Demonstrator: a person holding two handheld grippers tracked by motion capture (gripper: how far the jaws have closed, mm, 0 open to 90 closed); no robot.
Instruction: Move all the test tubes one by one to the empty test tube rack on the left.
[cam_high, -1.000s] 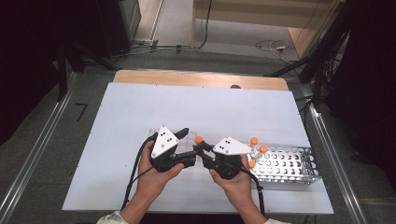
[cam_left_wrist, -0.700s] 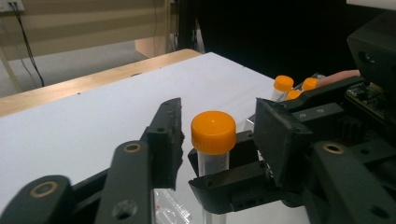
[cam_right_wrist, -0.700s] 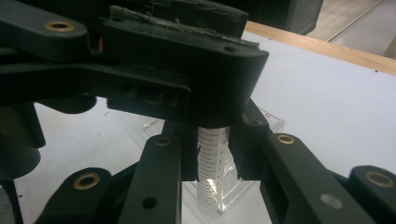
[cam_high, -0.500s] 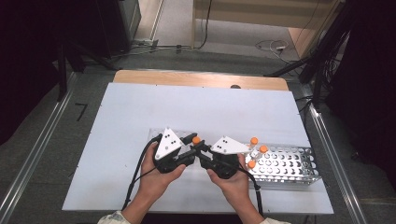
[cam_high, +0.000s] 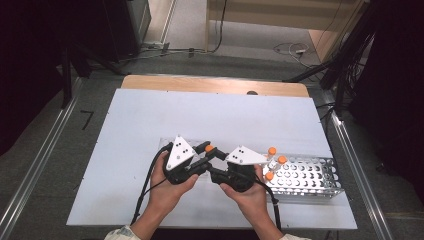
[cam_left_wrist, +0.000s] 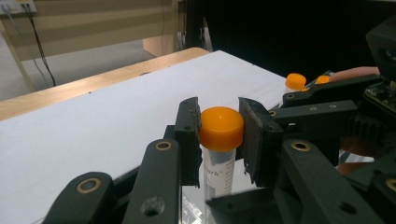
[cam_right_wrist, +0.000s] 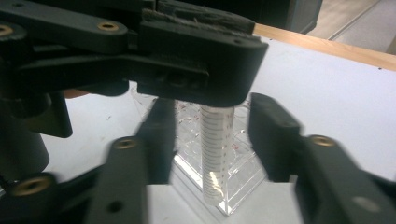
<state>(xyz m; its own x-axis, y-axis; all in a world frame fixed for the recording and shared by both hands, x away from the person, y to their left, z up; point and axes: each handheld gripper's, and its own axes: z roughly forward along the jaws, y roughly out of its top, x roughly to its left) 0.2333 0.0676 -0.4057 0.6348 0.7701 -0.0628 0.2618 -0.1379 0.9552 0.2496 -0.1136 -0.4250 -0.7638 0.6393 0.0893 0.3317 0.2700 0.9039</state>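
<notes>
Now the tube (cam_left_wrist: 219, 158) is clamped at its orange cap (cam_left_wrist: 222, 128) by the left gripper (cam_left_wrist: 218, 135); the right gripper (cam_right_wrist: 210, 135), jaws just parted around its body without touching, gives no support, so the tube could swing or slip over the table's near edge.

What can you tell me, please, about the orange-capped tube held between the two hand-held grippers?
The tube is a clear plastic cylinder with printed graduation marks, a tapered tip and an orange screw cap. It stands upright. The left hand-held gripper is shut on the cap, pads pressing both sides. The right hand-held gripper flanks the body lower down; its jaws have just been opening and stand clear of the tube, which hangs over a clear rack.
</notes>
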